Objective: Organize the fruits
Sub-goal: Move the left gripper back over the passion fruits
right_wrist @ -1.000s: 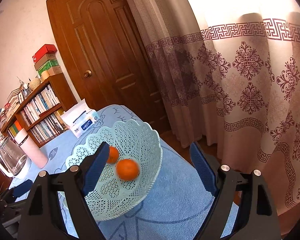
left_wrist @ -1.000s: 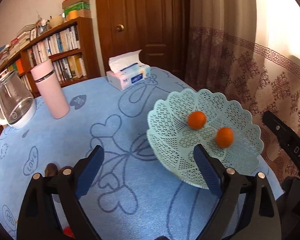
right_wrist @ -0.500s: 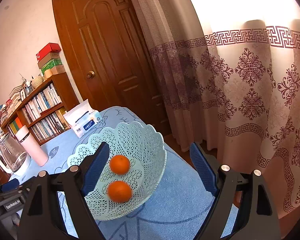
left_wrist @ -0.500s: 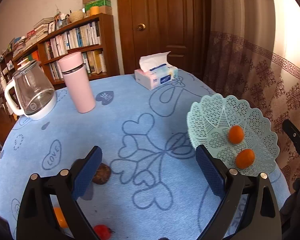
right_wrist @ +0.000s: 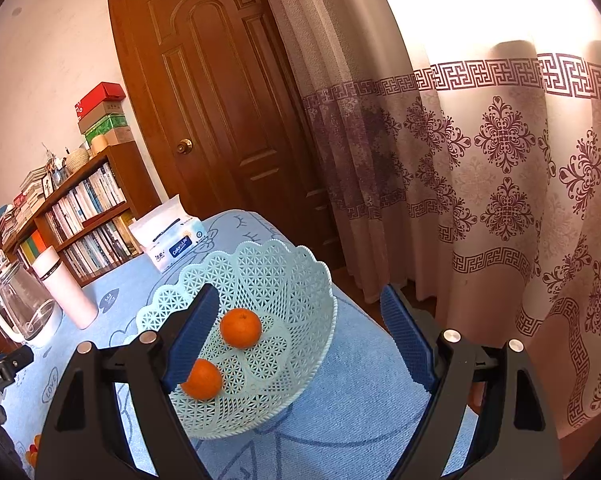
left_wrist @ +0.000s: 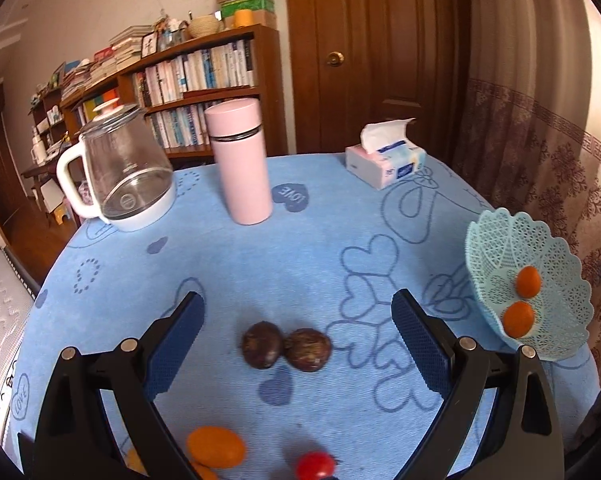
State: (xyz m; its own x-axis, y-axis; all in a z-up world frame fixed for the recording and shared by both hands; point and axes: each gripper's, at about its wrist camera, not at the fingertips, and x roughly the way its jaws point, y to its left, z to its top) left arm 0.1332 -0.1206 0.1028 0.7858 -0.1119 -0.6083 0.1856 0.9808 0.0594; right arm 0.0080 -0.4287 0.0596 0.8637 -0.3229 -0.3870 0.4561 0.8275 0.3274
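With two oranges [right_wrist: 240,327] in the basket [right_wrist: 284,276], the left gripper [left_wrist: 297,344], jaws apart and empty, frames two dark, probably passion fruits [left_wrist: 286,346] at lower centre, calling for descent

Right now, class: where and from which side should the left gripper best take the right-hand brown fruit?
Probably across the right brown fruit at its widest middle, from above. It touches the left brown fruit, so set the fingers on its near and far sides.

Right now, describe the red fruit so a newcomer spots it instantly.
Start at the round table with the blue cloth. At its near edge, below the two dark brown fruits, sits the small red fruit. It's the only red one; its neighbours are orange.
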